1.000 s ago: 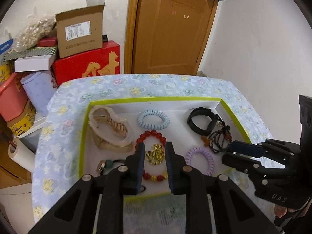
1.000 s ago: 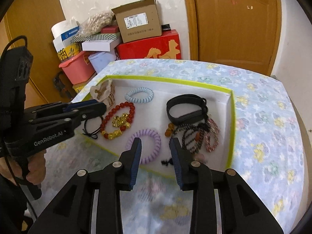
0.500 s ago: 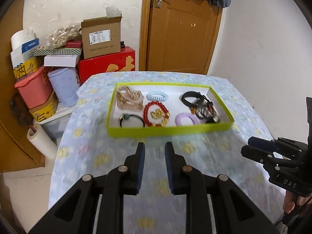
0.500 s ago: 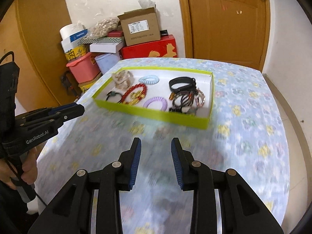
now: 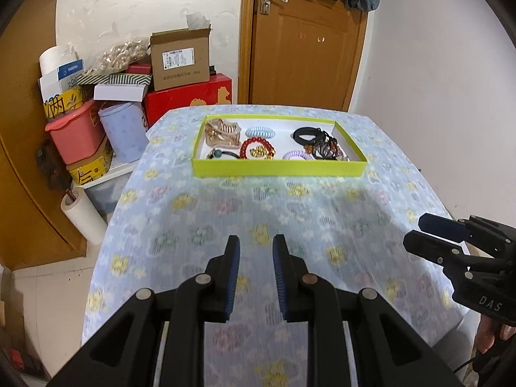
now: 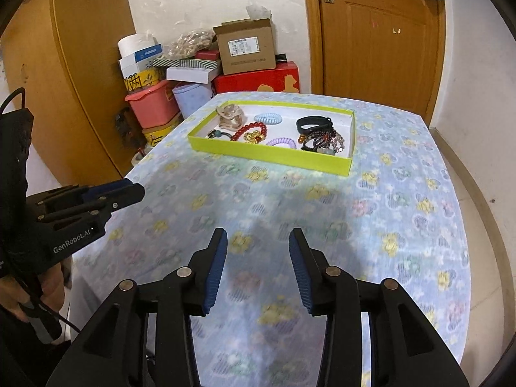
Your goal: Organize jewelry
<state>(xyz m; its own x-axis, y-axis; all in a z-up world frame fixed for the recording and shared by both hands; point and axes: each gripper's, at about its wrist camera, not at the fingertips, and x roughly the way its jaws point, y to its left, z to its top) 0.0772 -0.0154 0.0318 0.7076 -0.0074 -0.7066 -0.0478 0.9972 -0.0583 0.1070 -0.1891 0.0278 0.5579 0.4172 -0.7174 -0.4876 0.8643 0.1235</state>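
Note:
A lime-green shallow tray (image 5: pixel 277 171) (image 6: pixel 274 154) sits at the far end of the floral table. It holds a beige hair claw (image 5: pixel 222 133), a light blue coil tie (image 5: pixel 260 132), a red bead bracelet (image 5: pixel 258 148), a purple coil tie (image 5: pixel 298 155), a black band (image 5: pixel 308 134) and dark beaded bracelets (image 5: pixel 329 151). My left gripper (image 5: pixel 256 248) is open and empty, over the near part of the table. My right gripper (image 6: pixel 258 245) is open and empty, also well short of the tray.
The table has a blue floral cloth (image 5: pixel 258 219). Stacked boxes (image 5: pixel 180 61), a pink bin (image 5: pixel 77 132) and a paper roll (image 5: pixel 82 216) stand left of the table. A wooden door (image 5: pixel 303 42) is behind. The table's right edge (image 6: pixel 451 174) drops to the floor.
Both grippers have pulled back from over the tray to the near end of the table. The jewelry stays in the tray. Both jaws have stayed apart and empty.

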